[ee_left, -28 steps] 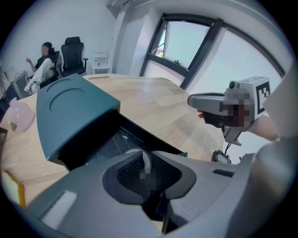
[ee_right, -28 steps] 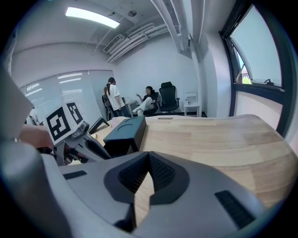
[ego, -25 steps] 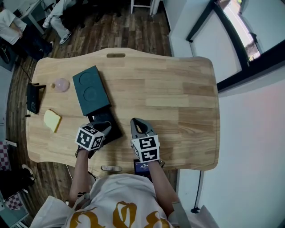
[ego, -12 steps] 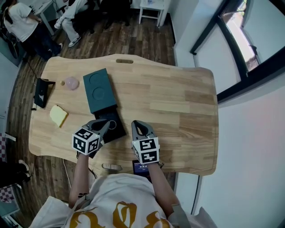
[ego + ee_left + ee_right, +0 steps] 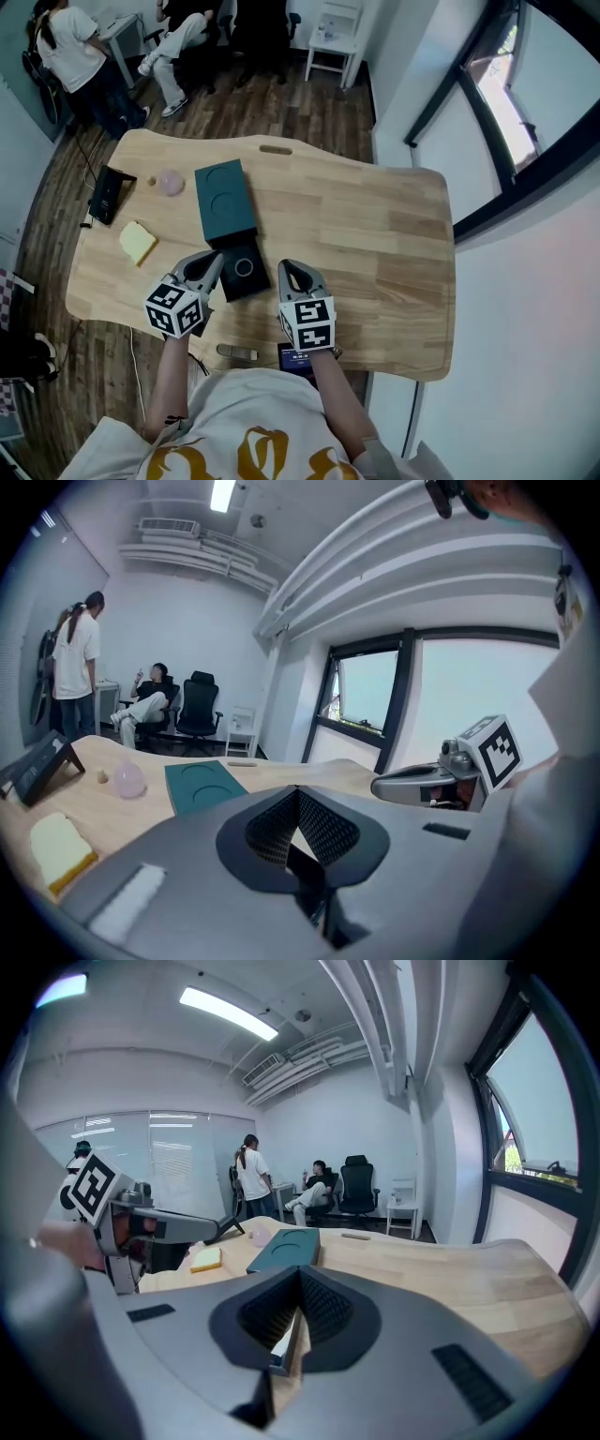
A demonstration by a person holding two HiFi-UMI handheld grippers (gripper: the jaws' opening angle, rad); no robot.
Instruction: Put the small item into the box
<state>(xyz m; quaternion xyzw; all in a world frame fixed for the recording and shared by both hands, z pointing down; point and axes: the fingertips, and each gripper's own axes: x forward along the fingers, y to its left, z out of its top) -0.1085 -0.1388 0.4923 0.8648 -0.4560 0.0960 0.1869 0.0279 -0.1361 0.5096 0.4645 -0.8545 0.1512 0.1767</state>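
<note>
An open black box (image 5: 242,272) lies on the wooden table (image 5: 375,234), with a round ring shape showing inside it. Its teal lid (image 5: 225,199) (image 5: 201,786) (image 5: 285,1247) lies just beyond, touching it. A small pink round item (image 5: 170,182) (image 5: 128,780) (image 5: 260,1236) rests left of the lid. My left gripper (image 5: 204,266) (image 5: 298,795) is shut and empty, its tips at the box's left edge. Shut on nothing too, my right gripper (image 5: 292,273) (image 5: 300,1275) hovers just right of the box.
A yellow sponge (image 5: 138,242) (image 5: 60,851) (image 5: 206,1258) lies near the table's left edge. A black stand (image 5: 111,193) (image 5: 41,765) sits at the far left corner. People and office chairs are beyond the table. A window wall runs along the right.
My left gripper has drawn back from over the black box to its left edge. The head view has shifted, showing more of the room. The right gripper has hardly moved.
</note>
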